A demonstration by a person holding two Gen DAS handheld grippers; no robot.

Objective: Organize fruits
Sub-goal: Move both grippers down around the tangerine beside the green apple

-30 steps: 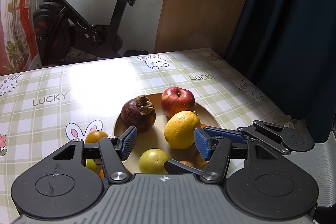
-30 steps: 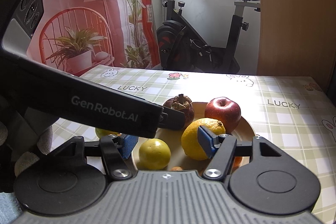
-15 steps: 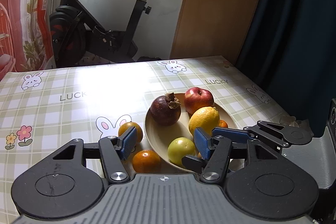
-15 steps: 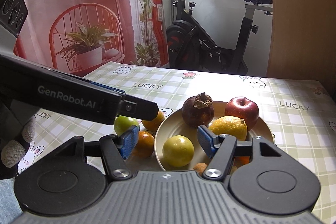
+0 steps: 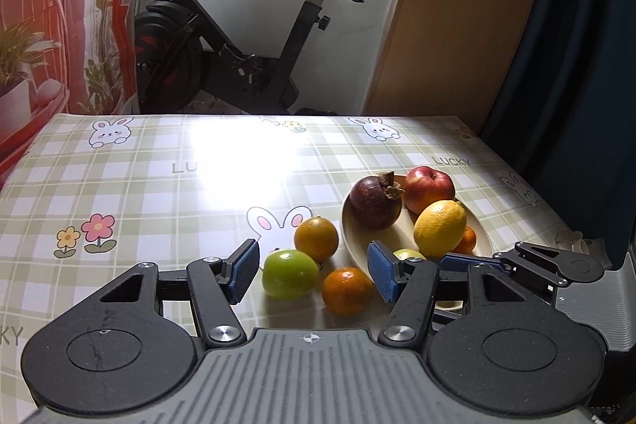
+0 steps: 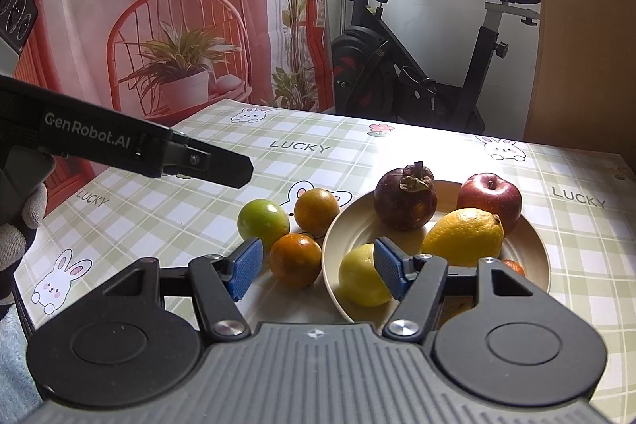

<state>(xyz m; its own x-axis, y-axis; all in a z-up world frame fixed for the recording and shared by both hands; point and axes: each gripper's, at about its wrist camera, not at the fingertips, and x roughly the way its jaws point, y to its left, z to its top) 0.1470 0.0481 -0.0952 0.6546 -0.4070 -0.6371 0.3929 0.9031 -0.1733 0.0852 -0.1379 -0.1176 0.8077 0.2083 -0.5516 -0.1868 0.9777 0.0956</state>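
Both grippers, left [image 5: 312,271] and right [image 6: 318,269], hang partly open and empty above the checked table [image 5: 159,185]. Five fruits fill the plate [image 6: 346,225]; three lie beside it. An exercise bike [image 5: 238,38] stands behind.

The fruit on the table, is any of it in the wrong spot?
Yes. A green fruit and two oranges sit on the tablecloth beside the plate, not on it.

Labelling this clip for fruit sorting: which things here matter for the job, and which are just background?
Job: plate, apple, lemon, mangosteen, green fruit, two loose oranges.
Background: exercise bike, potted plant, checked tablecloth.
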